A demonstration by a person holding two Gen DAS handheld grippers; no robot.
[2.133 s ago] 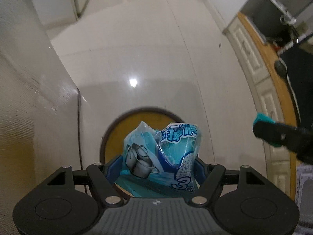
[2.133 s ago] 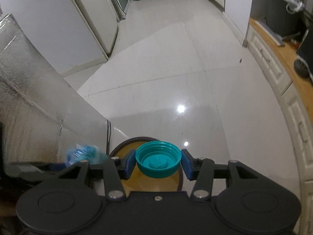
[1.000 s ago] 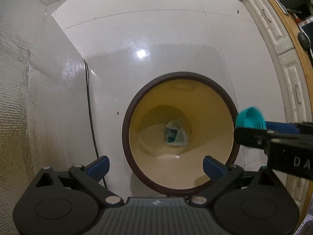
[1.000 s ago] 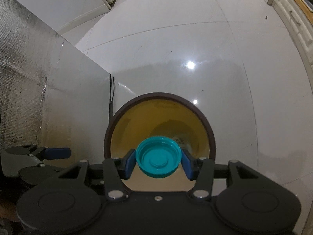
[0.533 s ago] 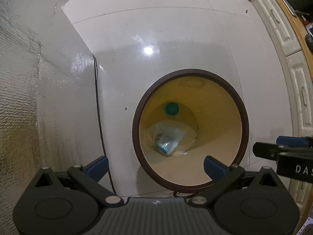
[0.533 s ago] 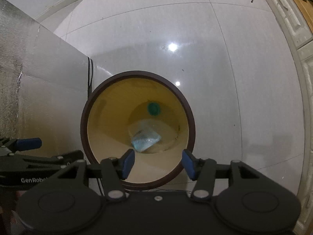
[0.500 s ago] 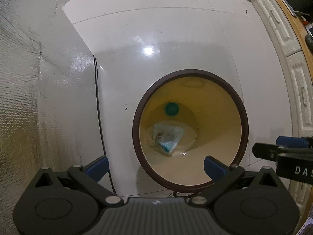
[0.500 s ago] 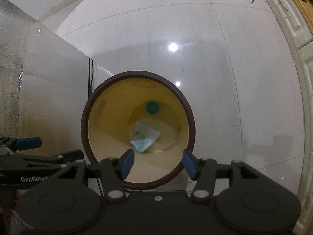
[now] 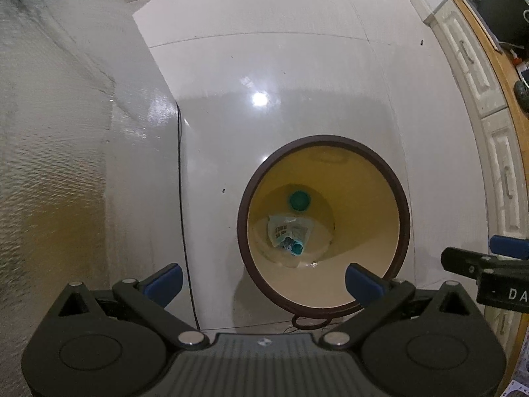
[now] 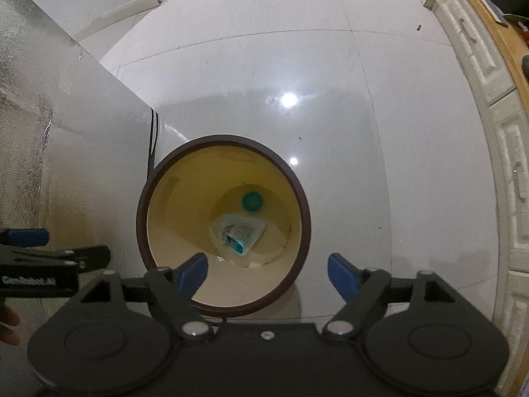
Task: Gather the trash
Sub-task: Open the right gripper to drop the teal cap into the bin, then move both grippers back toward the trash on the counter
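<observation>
A round bin (image 9: pixel 363 165) (image 10: pixel 165 182) with a dark brown rim and yellow inside stands on the white tiled floor below both grippers. At its bottom lie a teal cap (image 9: pixel 299 200) (image 10: pixel 252 201) and a crumpled blue-and-clear wrapper (image 9: pixel 288 231) (image 10: pixel 239 232). My left gripper (image 9: pixel 264 281) hangs open above the bin's near left edge, with nothing between its fingers. My right gripper (image 10: pixel 267 273) points down over the bin's near rim. Its jaws are opening and nothing is between them. Each gripper shows at the edge of the other's view.
A silvery foil-covered panel (image 9: pixel 49 165) (image 10: pixel 39 125) stands to the left of the bin, with a thin black cable (image 9: pixel 180 182) running down its edge. White cabinet fronts (image 9: pixel 479 82) under a wooden counter line the right side. Bare glossy floor stretches beyond the bin.
The right gripper let go of the teal cap, which now lies in the bin above the wrapper, and its jaws spread wider. Both grippers have risen, so the bin looks smaller.
</observation>
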